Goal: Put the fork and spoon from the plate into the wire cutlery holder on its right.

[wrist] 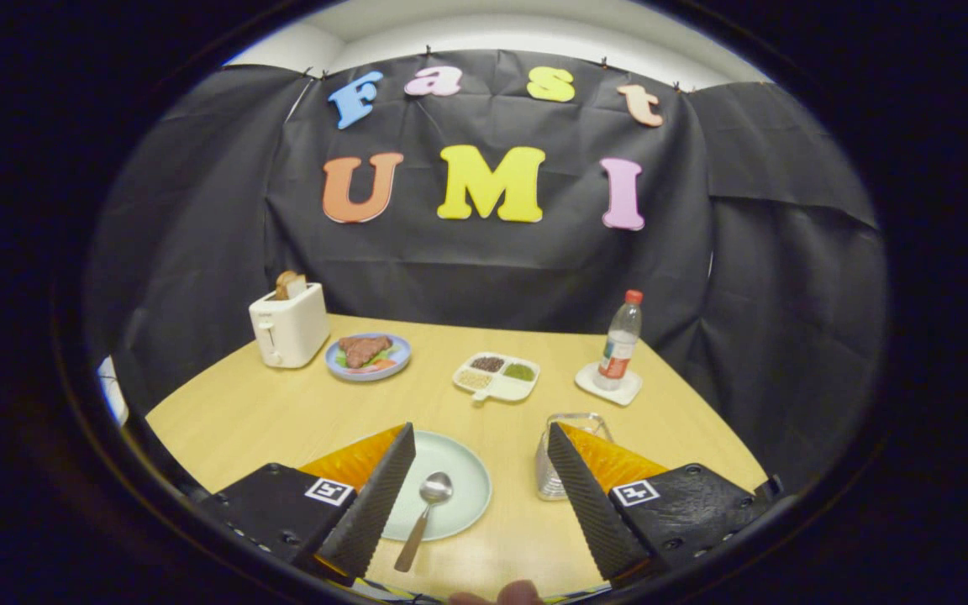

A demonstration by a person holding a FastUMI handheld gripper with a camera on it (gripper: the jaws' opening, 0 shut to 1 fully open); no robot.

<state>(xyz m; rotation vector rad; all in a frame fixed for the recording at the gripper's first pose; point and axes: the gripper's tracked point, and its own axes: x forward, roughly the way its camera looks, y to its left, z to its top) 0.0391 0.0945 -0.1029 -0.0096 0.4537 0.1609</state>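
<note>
Tongs [477, 470] wide open, empty, over counter [265, 412]. Spoon [425, 517] lies on plate [459, 470] between the fingers, handle overhanging the rim. Holder [572, 454] just right of plate. Spoon looks light, rigid, slick; grip mid-handle.

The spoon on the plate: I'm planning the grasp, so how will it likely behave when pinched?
The spoon looks like shiny metal, so probably stiff and a bit slippery. Its bowl rests on the plate while the handle overhangs the rim toward the open gripper, so pressing the handle may pivot it. It looks thin and likely light.
</note>
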